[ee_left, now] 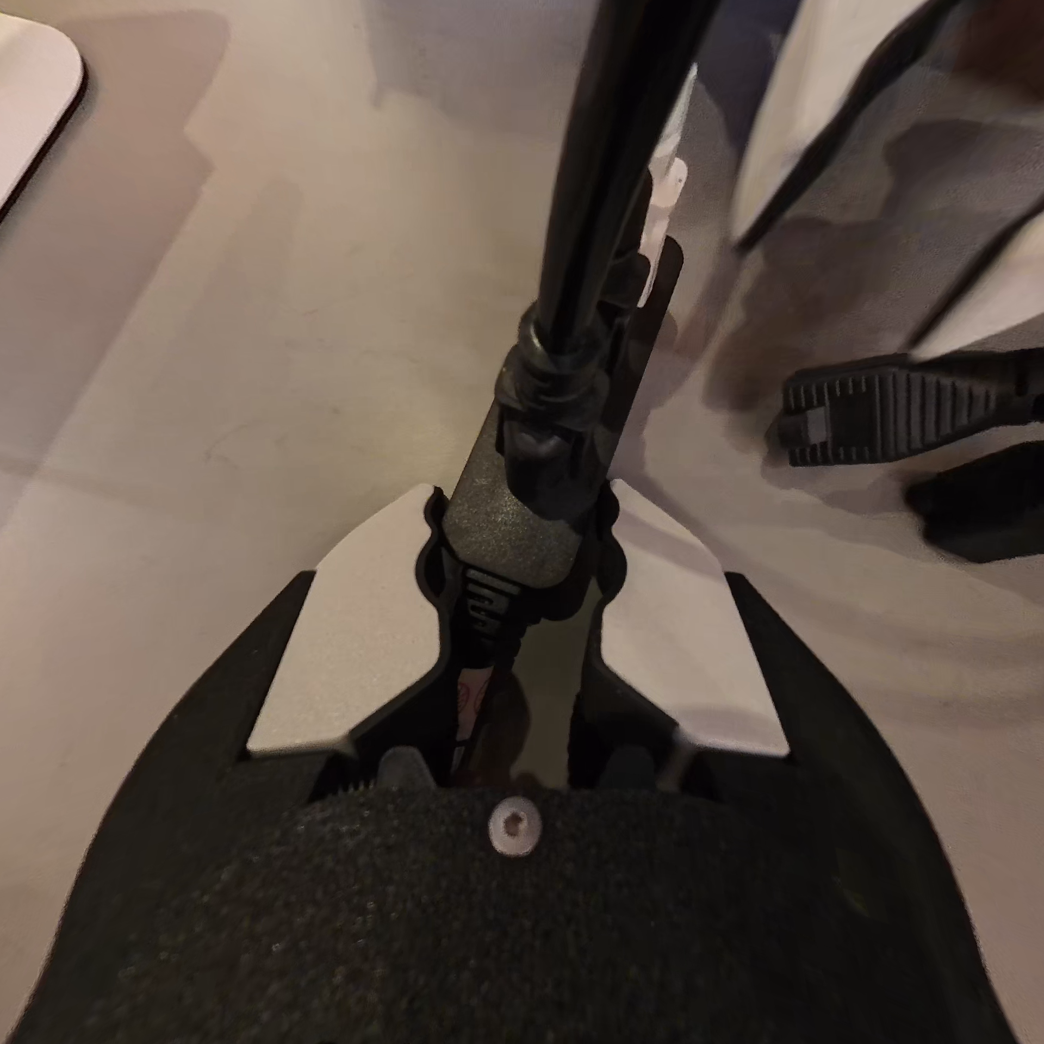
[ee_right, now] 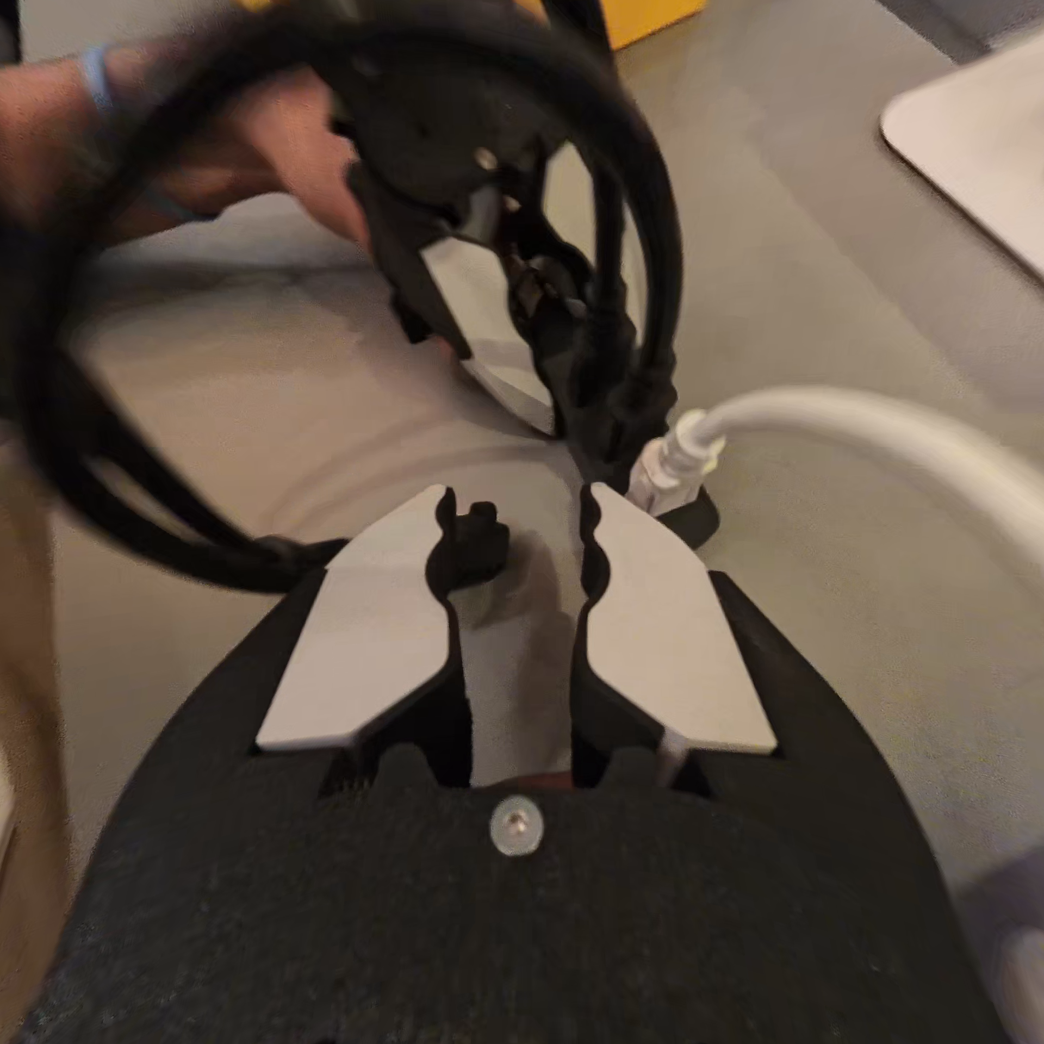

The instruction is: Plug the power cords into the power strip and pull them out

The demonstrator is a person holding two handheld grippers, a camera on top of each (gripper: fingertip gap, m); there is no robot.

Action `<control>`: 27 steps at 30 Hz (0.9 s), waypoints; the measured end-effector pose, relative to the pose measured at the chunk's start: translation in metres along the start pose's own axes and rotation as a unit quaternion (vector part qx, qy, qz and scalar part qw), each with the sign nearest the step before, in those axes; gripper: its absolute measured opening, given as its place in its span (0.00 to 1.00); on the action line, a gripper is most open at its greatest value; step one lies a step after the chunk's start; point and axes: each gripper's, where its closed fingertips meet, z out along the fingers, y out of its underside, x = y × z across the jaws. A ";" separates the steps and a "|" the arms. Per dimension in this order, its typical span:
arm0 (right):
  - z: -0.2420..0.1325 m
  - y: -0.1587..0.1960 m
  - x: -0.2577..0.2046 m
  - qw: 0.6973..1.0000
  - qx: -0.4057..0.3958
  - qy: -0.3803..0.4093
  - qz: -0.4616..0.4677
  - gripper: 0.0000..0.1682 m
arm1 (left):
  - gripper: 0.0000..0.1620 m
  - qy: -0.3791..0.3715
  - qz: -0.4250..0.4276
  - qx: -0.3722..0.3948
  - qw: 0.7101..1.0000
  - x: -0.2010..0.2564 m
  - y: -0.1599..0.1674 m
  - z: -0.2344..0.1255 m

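Note:
My left gripper point(ee_left: 522, 508) is shut on a dark grey plug point(ee_left: 503, 525); its ribbed black cord runs back between the fingers. A tied bundle of black cord point(ee_left: 570, 226) rises above it. Beyond lies the black power strip point(ee_left: 655, 339) with a white plug point(ee_left: 666, 186) in it. In the right wrist view the left gripper point(ee_right: 559, 418) points down at the strip's end point(ee_right: 695, 520), beside the white plug point(ee_right: 683, 446). My right gripper point(ee_right: 520, 497) is open. A second black plug point(ee_right: 474, 542) lies on the table by its left finger. The right gripper also shows in the left wrist view point(ee_left: 881, 469).
A large loop of black cord point(ee_right: 169, 508) hangs at the left. A thick white cable point(ee_right: 904, 429) arcs off to the right. A person's hand point(ee_right: 254, 147) holds the left gripper. A pale rounded slab point(ee_right: 971, 141) lies at the far right, a yellow object point(ee_right: 655, 22) at the back. My right fingertips sit around 10 centimeters from my left ones.

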 end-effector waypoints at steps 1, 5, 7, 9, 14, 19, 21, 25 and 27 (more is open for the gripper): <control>0.011 0.009 0.005 0.999 0.023 0.022 0.024 0.25 | 0.32 0.004 0.004 0.000 1.000 0.002 0.000 0.000; 0.010 0.003 0.027 0.995 0.088 0.037 0.011 0.07 | 0.32 0.006 0.007 0.000 1.000 0.003 0.000 0.000; 0.010 0.006 0.031 0.998 0.058 0.018 -0.030 0.03 | 0.32 0.006 0.006 0.000 1.000 0.002 0.000 0.000; 0.011 0.010 0.035 0.998 0.024 0.011 -0.061 0.00 | 0.32 0.005 0.005 0.000 1.000 0.002 0.000 0.000; 0.005 0.014 0.043 0.997 0.046 0.053 -0.041 0.28 | 0.32 0.004 0.003 0.000 1.000 0.001 0.000 0.000; 0.026 -0.017 0.040 0.992 0.101 0.020 -0.071 0.29 | 0.32 0.006 0.003 0.000 1.000 0.002 0.000 0.000; 0.034 -0.025 0.040 0.990 0.104 -0.004 -0.091 0.25 | 0.32 0.006 0.003 0.000 1.000 0.002 0.000 0.000; 0.041 -0.015 0.041 0.989 0.062 -0.010 -0.136 0.22 | 0.32 0.005 0.005 -0.001 1.000 0.002 0.000 0.000; 0.041 -0.014 0.042 0.987 0.061 -0.008 -0.146 0.20 | 0.32 0.004 0.005 -0.001 1.000 0.002 0.000 0.000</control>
